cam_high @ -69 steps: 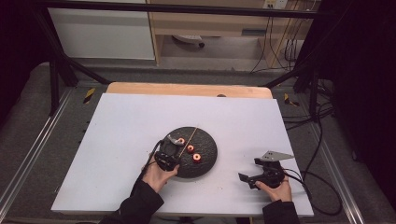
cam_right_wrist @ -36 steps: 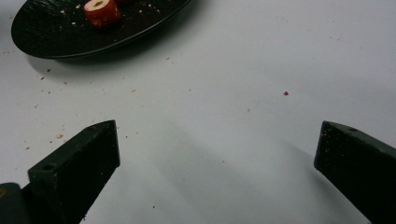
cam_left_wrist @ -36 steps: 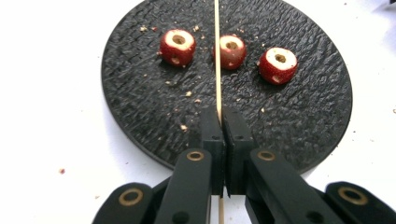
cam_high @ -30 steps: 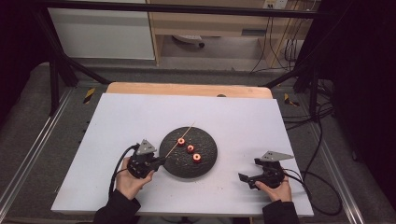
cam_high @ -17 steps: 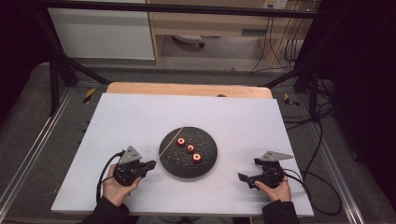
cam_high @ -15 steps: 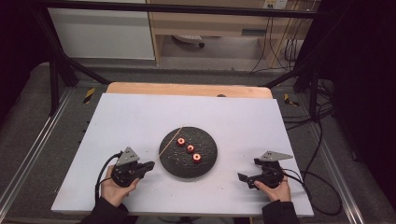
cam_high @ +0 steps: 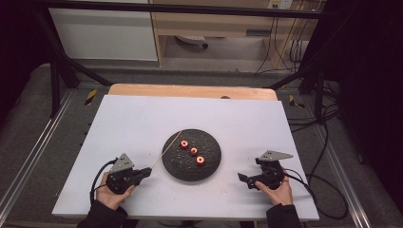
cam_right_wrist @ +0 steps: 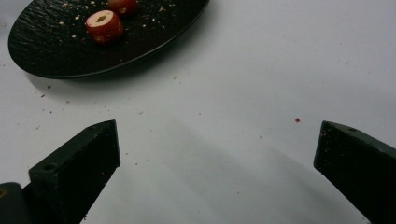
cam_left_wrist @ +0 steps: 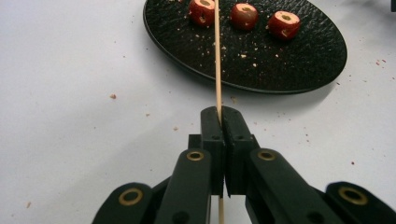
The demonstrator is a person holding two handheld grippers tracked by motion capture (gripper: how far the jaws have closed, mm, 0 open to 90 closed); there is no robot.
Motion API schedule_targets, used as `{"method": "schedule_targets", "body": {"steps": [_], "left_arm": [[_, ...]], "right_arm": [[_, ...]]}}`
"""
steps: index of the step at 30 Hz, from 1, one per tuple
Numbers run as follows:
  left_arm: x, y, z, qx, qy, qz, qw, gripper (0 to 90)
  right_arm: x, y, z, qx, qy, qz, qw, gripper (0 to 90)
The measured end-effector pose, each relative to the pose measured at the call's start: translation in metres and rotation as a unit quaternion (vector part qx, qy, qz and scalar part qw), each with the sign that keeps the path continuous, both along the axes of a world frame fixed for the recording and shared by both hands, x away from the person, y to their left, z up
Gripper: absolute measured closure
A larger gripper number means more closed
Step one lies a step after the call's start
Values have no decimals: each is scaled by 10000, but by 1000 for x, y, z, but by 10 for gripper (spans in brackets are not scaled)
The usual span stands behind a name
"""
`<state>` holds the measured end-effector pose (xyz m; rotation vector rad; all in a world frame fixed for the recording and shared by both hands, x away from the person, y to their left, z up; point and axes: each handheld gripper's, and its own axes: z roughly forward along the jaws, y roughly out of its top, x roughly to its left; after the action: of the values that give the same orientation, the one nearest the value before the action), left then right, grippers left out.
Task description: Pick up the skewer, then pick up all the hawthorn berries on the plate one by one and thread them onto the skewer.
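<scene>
rough matt black plate [cam_left_wrist: 299, 60], thin wooden skewer [cam_left_wrist: 217, 56]

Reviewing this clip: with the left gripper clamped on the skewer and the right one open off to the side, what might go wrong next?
1. The skewer is thin and pinched only near one end by the left gripper; it may bend or snap.
2. Its far end lies over the plate beside a fruit piece; a swing may knock pieces off.
3. The right gripper is open and away, so nothing steadies the fruit.

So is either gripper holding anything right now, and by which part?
The left gripper is shut on the wooden skewer near its near end. The right gripper is open, holding nothing.
</scene>
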<state>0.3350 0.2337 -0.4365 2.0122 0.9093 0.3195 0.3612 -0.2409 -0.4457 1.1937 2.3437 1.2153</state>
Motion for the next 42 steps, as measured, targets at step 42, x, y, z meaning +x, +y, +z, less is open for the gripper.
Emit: {"method": "schedule_targets", "body": {"steps": [42], "left_arm": [[-5,6,-7,55,-64,-119,9999,884]], "right_arm": [[48,124,48,-1023,490,821,9901,83]]}}
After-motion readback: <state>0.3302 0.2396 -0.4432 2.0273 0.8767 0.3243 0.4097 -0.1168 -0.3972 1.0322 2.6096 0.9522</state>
